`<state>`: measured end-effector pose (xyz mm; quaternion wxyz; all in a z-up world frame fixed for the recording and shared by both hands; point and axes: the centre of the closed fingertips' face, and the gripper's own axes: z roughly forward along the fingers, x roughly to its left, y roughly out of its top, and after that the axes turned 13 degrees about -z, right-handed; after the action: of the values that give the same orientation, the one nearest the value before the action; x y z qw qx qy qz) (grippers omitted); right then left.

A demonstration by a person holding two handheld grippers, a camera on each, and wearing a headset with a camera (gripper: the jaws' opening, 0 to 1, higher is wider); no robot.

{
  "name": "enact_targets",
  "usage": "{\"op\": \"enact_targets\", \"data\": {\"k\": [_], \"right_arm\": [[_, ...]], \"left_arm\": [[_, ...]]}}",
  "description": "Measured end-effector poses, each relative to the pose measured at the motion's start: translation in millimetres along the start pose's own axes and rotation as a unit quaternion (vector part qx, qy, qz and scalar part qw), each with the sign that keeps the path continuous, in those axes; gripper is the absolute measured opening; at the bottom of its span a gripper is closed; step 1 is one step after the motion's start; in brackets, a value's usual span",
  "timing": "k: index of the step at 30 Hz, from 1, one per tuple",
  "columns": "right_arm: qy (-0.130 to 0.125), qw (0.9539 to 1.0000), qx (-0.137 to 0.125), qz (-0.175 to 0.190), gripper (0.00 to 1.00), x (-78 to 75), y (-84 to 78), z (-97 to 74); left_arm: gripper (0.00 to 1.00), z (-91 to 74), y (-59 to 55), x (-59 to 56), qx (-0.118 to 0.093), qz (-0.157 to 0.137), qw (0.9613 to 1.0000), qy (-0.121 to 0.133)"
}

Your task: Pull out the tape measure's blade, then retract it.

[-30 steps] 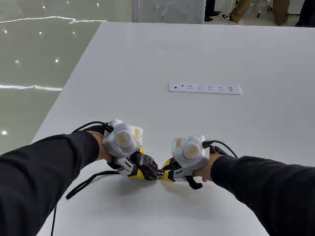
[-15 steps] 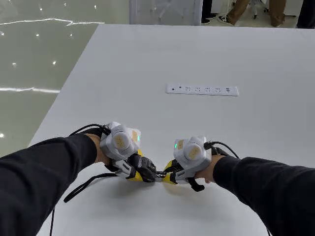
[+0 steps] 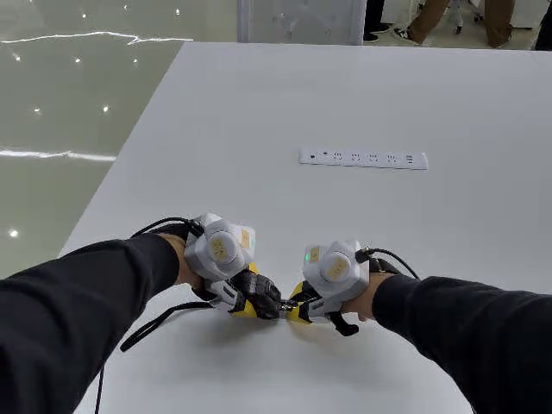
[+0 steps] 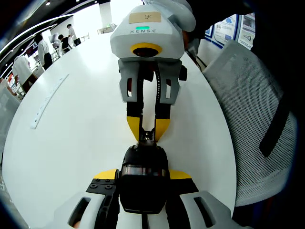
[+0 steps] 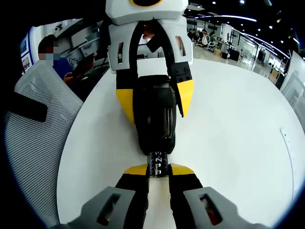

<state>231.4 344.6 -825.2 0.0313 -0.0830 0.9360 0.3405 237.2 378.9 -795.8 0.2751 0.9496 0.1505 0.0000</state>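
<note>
A black tape measure rests on the white table close to its near edge, and my left gripper is shut on its case. In the left gripper view the case fills the gap between my yellow-tipped jaws. My right gripper faces it from the right, shut on the end of the blade. Only a short length of numbered blade shows between the case and my right gripper. The right gripper's fingertips pinch the blade hook.
A white power strip lies flat near the table's middle, well beyond both grippers. The table's left edge drops to a glossy floor. A black cable trails from the left gripper. A mesh chair stands behind.
The head camera has shifted slightly. Both grippers stay close together with the same hold, and the blade length between them looks unchanged.
</note>
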Motion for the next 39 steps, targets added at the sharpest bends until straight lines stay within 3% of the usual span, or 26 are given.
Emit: {"op": "enact_targets", "data": {"k": [39], "right_arm": [[-0.008,0.9996,0.018,0.018,0.11,7.5,-28.2,-23.1]], "left_arm": [[0.33,-0.5,0.2,-0.5,-0.005,-0.008,0.9999,0.010]]}}
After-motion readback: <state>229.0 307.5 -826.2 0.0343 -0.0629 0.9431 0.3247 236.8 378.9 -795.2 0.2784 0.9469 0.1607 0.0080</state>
